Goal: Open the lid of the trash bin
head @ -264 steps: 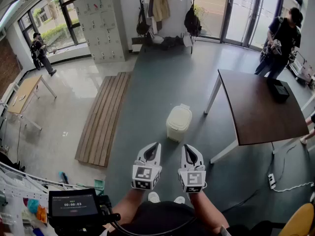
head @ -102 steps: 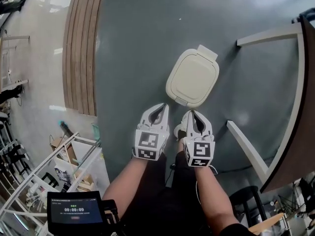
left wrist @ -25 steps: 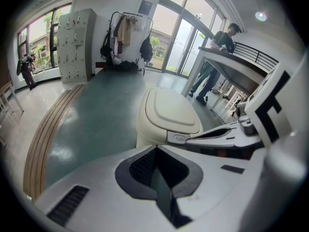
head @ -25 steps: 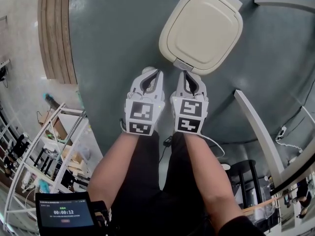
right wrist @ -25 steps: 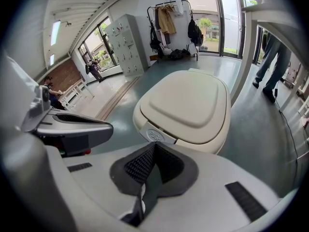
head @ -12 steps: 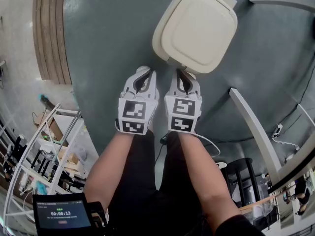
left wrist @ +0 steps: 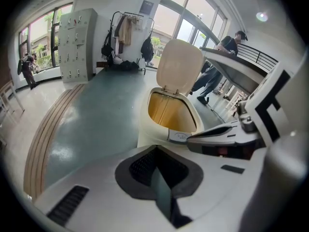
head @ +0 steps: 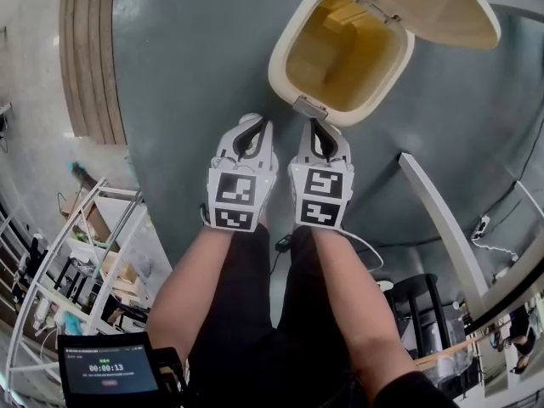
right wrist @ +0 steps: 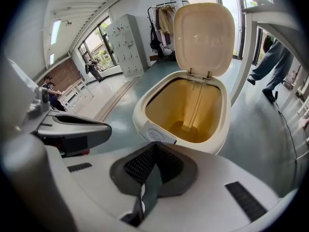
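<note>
Grippers, two, sat side by side: left gripper (head: 250,126) and right gripper (head: 317,128), both jaws clenched together on nothing. One trash bin (head: 277,54) stood just beyond the right fingertips, its front button (head: 310,107) nearest them. Its one lid (head: 425,7) stood raised at the far rim, exposing the yellow interior.

The cream plastic trash bin (head: 279,58) stands on the grey floor (head: 187,75), its oval lid (head: 425,2) upright at the far rim. Just near of the bin's near rim, the left gripper (head: 252,126) and right gripper (head: 319,127) sit side by side. A white table leg (head: 442,211) slants at right.
</note>
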A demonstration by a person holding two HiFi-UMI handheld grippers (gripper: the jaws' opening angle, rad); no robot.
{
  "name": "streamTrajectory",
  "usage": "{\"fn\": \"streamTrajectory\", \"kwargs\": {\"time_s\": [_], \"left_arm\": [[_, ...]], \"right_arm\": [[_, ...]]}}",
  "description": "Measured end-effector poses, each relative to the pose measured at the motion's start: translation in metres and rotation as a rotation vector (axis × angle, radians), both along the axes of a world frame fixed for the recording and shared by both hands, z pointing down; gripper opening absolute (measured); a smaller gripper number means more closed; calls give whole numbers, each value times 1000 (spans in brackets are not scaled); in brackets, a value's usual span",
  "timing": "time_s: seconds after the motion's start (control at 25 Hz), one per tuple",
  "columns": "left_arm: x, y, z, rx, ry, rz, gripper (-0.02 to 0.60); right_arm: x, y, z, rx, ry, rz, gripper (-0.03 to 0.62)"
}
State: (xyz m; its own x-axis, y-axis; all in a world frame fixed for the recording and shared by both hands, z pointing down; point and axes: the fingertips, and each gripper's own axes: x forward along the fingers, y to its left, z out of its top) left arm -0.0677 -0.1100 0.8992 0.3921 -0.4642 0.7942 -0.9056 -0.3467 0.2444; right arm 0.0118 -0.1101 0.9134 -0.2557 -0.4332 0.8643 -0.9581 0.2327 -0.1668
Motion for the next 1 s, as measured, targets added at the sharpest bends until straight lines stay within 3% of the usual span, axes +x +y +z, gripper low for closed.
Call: {"fn": "streamTrajectory", "kwargs": {"time_s": [0.72, 1.0], "left_arm": [[0, -3, -18, 27, -15, 8, -2], [-15, -34, -60, 77, -15, -57, -2]], "right_arm": [[4, -4, -14, 7, -18, -11, 5], [15, -13, -49, 52, -20, 33, 3]]}}
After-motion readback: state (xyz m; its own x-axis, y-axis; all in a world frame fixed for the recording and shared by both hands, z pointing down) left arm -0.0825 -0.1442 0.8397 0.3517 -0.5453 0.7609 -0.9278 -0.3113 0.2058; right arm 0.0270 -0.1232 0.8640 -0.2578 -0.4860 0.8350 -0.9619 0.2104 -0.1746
